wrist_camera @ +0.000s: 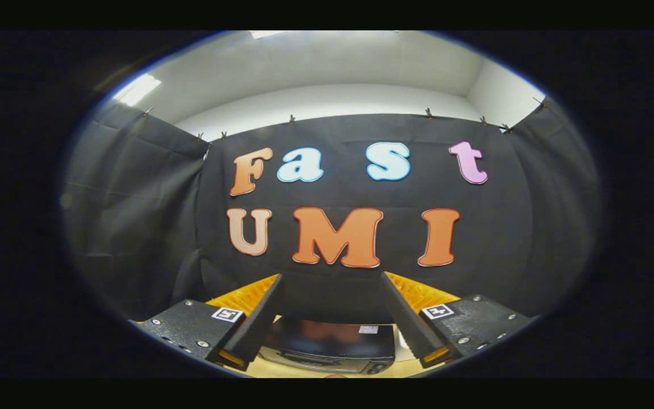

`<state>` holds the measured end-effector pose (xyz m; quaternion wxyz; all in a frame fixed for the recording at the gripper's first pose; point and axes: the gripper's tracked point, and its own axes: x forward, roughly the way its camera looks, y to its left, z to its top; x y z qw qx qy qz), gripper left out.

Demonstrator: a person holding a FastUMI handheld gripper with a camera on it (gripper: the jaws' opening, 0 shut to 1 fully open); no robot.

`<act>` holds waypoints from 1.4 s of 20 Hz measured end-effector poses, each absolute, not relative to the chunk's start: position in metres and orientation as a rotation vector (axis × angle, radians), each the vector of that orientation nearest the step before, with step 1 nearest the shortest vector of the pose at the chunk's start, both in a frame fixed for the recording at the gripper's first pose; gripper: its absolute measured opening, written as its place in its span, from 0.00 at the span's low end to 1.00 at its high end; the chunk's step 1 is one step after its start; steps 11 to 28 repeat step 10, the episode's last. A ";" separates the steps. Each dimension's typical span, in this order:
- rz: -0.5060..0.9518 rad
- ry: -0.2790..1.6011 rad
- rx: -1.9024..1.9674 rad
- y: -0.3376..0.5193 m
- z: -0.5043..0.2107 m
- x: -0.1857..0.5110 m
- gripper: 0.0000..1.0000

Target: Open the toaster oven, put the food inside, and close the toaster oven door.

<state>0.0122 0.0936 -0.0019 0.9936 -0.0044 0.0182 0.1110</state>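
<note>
My gripper [331, 278] is held high and level, facing the black cloth wall. Its two fingers [259, 321] stand wide apart with nothing between them, so it is open. Far below, seen between the finger bases, sits the toaster oven [330, 346], a dark glossy box with a small label on its top and a silver front strip with a handle. It rests on a light wooden table [281, 370]. Whether the oven door is up or down is hard to tell from this angle. A small rounded bit at the table's near edge [335, 375] is too cut off to name.
The black cloth wall [134, 216] wraps around the back and both sides of the booth. Above it are a white wall and ceiling with lights [137, 89]. The oven stands close to the back cloth.
</note>
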 end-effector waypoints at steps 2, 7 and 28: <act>0.213 0.018 0.000 0.095 0.007 0.010 0.98; 0.194 -0.013 0.002 0.118 0.025 0.008 0.98; 0.166 -0.030 -0.012 0.128 0.034 0.002 0.98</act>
